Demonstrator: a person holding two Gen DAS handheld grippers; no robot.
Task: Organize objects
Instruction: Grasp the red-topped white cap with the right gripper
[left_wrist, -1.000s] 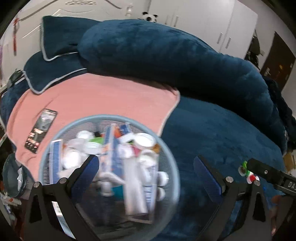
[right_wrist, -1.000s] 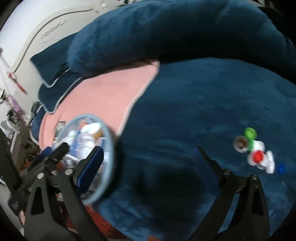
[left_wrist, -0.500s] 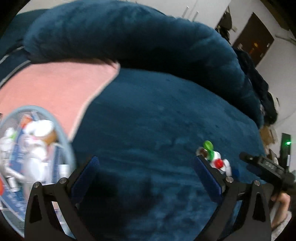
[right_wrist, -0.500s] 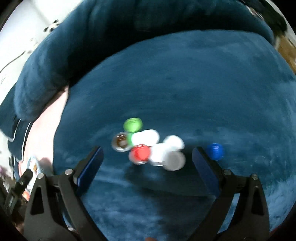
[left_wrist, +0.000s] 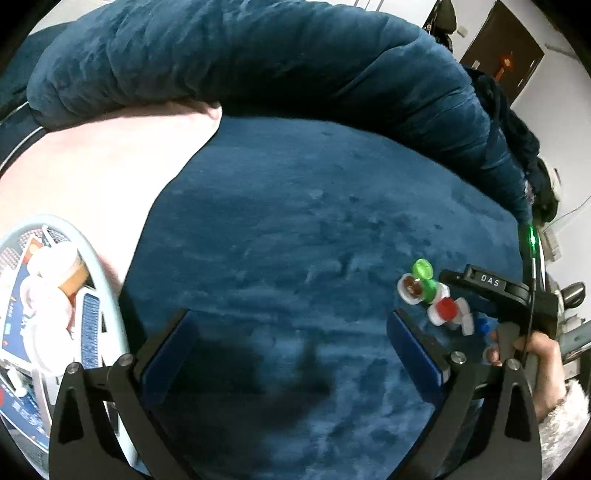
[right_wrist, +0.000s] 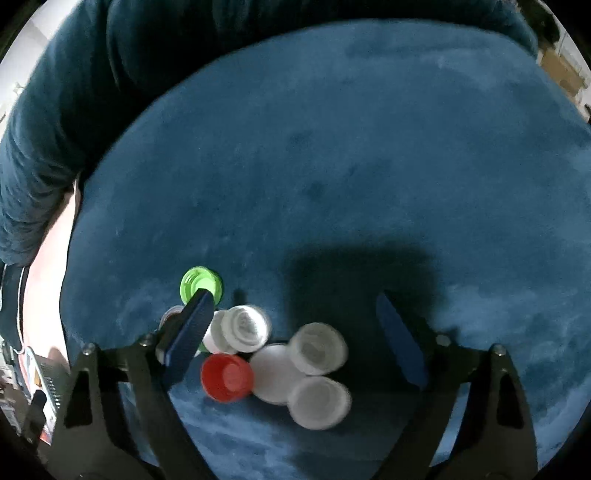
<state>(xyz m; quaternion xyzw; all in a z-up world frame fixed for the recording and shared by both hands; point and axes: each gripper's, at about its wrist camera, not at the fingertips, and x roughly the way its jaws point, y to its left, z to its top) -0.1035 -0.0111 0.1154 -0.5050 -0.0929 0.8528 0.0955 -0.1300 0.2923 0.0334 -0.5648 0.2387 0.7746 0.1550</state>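
Note:
A cluster of bottle caps lies on the dark blue blanket (right_wrist: 369, 166): a green cap (right_wrist: 201, 282), a red cap (right_wrist: 226, 376) and several white caps (right_wrist: 317, 352). My right gripper (right_wrist: 295, 321) is open and empty, low over the cluster, its left finger over the green cap. In the left wrist view the same caps (left_wrist: 443, 308) lie at the right, beside the right gripper's body (left_wrist: 491, 291). My left gripper (left_wrist: 291, 339) is open and empty over bare blanket. A light blue mesh basket (left_wrist: 105, 299) full of small items sits at the far left.
A pink blanket (left_wrist: 92, 166) lies under the basket at the left. A thick rolled blue duvet (left_wrist: 258, 62) runs along the back. A small blue cap (left_wrist: 482, 326) lies near the hand holding the right gripper.
The left gripper has swung right, away from above the basket, to over bare blanket. The right gripper has moved right and down, closing in on the cap cluster.

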